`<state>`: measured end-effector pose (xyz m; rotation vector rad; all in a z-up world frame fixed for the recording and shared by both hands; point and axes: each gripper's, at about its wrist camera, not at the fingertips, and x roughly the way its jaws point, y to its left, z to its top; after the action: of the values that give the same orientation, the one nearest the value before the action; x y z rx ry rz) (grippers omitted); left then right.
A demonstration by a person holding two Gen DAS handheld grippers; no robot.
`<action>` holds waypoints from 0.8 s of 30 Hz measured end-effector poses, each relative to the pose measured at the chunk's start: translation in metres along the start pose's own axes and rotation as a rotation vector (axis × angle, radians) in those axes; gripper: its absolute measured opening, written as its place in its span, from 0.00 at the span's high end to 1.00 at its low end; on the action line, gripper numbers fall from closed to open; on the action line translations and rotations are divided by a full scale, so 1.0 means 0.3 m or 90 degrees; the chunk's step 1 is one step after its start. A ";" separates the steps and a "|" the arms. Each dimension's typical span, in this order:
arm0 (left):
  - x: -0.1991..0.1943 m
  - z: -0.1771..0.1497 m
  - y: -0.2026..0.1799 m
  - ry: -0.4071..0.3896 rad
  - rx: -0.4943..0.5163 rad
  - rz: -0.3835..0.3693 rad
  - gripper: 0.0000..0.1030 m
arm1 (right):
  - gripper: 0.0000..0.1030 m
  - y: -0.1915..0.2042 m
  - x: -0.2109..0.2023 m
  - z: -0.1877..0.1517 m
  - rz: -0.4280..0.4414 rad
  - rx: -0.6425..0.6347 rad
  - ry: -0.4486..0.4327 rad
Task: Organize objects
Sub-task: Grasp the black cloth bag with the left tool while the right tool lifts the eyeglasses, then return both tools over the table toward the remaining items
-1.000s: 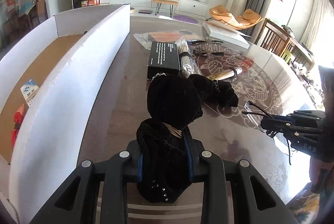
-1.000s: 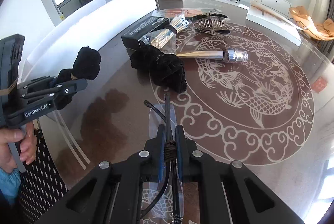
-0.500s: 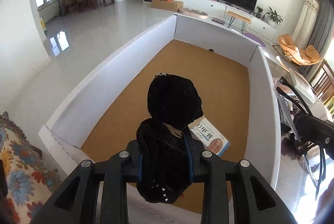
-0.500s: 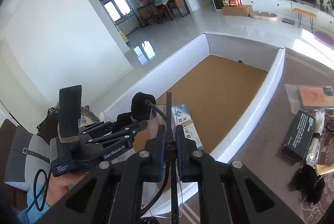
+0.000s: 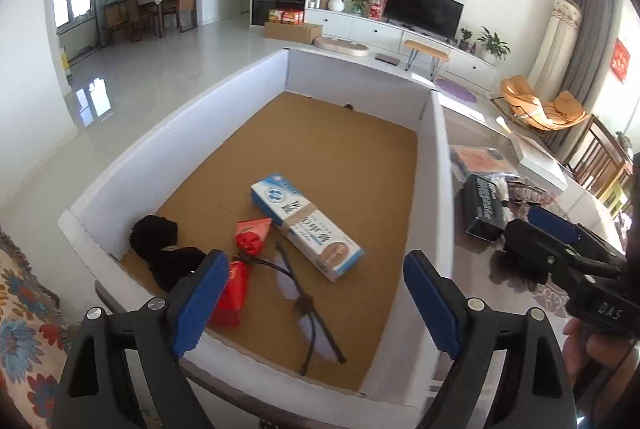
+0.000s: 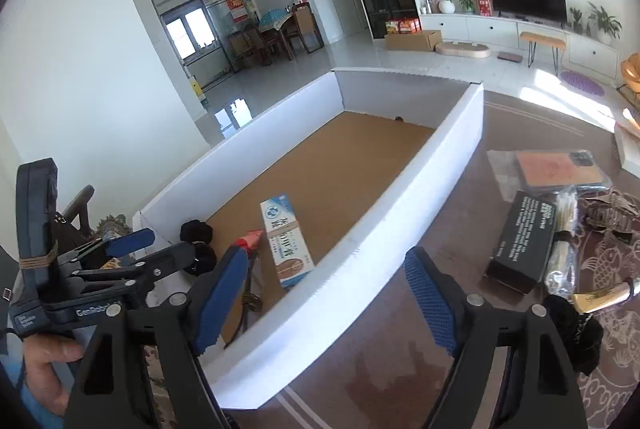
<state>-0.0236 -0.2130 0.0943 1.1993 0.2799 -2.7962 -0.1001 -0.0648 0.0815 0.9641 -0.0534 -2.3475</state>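
White-walled cardboard box (image 5: 434,165) holding black velvet pouch (image 5: 160,249), blue-white carton (image 5: 306,225), red packet (image 5: 244,261), bagged black stick (image 5: 310,303), left gripper (image 5: 316,305) fingers spread wide and empty, right gripper (image 6: 328,297) likewise released.

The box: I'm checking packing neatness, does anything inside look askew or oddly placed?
Somewhat. In the box, the black velvet pouch, red packet, black cord and blue-white carton crowd the near end. The carton lies diagonal.
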 end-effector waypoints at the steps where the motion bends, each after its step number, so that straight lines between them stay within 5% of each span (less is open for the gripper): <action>1: -0.025 -0.018 -0.087 -0.001 0.022 -0.040 0.14 | 0.13 -0.059 -0.046 -0.035 -0.036 -0.003 -0.019; 6: -0.015 -0.190 -0.465 0.038 0.103 -0.195 0.00 | 0.13 -0.400 -0.251 -0.261 -0.219 0.021 -0.027; 10: 0.167 -0.327 -0.643 0.105 0.146 -0.165 0.00 | 0.13 -0.623 -0.322 -0.425 -0.334 0.040 0.046; 19: 0.374 -0.340 -0.735 0.098 0.194 -0.095 0.00 | 0.13 -0.786 -0.345 -0.517 -0.350 0.091 0.101; 24: 0.417 -0.312 -0.765 0.096 0.236 -0.080 0.00 | 0.01 -0.806 -0.343 -0.530 -0.342 0.128 0.109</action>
<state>-0.0780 0.0298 -0.0290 1.5199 -0.1703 -2.9568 -0.0621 0.2181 -0.0315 1.4172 0.0445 -2.7679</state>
